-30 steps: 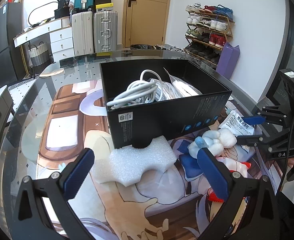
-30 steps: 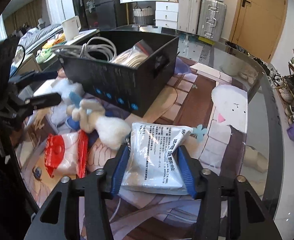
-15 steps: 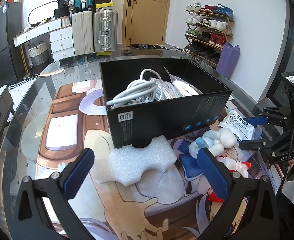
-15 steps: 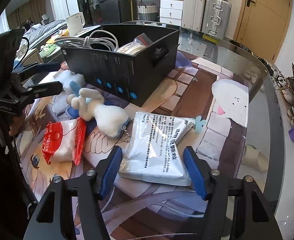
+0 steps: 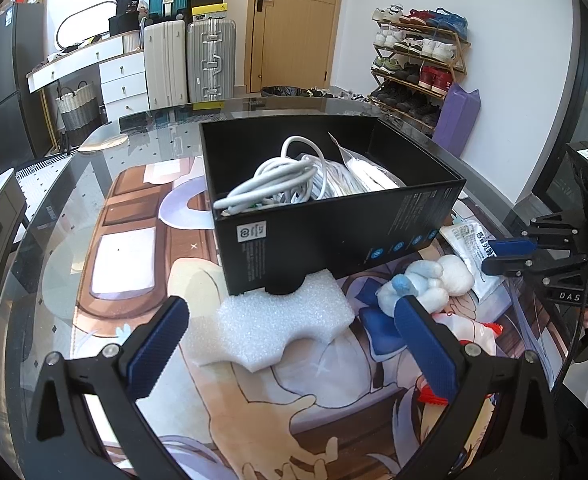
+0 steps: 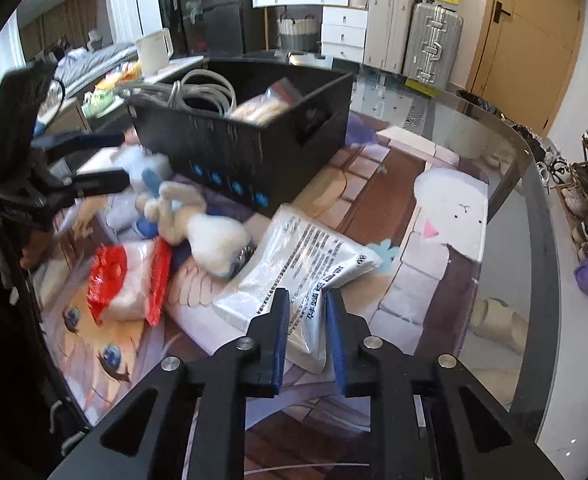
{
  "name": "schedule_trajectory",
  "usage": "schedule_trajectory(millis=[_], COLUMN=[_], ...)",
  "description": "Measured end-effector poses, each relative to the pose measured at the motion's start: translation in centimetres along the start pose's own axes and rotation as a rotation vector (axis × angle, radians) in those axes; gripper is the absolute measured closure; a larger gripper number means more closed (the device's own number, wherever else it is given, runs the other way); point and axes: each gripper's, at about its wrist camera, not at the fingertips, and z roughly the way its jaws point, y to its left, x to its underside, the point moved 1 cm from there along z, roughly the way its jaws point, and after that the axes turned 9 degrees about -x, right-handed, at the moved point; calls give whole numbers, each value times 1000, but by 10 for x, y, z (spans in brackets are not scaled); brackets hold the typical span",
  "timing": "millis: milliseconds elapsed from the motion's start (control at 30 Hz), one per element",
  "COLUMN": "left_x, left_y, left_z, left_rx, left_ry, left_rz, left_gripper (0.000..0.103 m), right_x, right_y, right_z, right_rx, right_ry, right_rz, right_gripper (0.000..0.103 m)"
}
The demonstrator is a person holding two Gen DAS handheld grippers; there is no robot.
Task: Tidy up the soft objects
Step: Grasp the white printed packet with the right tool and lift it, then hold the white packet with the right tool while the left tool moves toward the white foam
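Note:
My right gripper [image 6: 306, 312] is shut on the near edge of a white printed pouch [image 6: 302, 260] lying on the mat. The pouch also shows in the left wrist view [image 5: 470, 244]. A white and blue plush toy [image 6: 198, 228] and a red and white packet [image 6: 126, 284] lie left of the pouch. My left gripper [image 5: 290, 336] is open and empty, just above a white foam piece [image 5: 282, 320] in front of the black box [image 5: 334, 232]. The box holds white cables [image 5: 278, 184] and plastic bags.
The glass table carries a printed mat [image 5: 126, 248]. The table's curved edge [image 6: 534, 280] runs on the right of the right wrist view. Suitcases [image 5: 190, 64], drawers and a shoe rack [image 5: 414, 64] stand beyond the table.
My right gripper pulled back along the pouch, then closed its jaws on the near edge. The left gripper has stayed open over the foam.

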Motion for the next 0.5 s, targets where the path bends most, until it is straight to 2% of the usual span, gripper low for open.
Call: schedule_trajectory(millis=[133, 233, 333, 433, 500], left_x=[2, 1, 1, 1, 2], left_y=[0, -1, -1, -1, -2], left_z=[3, 2, 2, 2, 2], left_rx=[1, 0, 1, 0, -1], left_ry=[1, 1, 2, 3, 3], left_rz=[-1, 0, 0, 1, 4], left_gripper=[0, 0, 0, 0, 0], right_x=[-5, -5, -3, 2, 2], right_y=[-5, -3, -11, -22, -27], right_z=[-2, 2, -1, -10, -14], right_rx=[3, 4, 66, 135, 132], right_ry=[-16, -5, 5, 11, -2], right_rz=[51, 43, 61, 74, 102], right_gripper=[69, 68, 66, 55, 55])
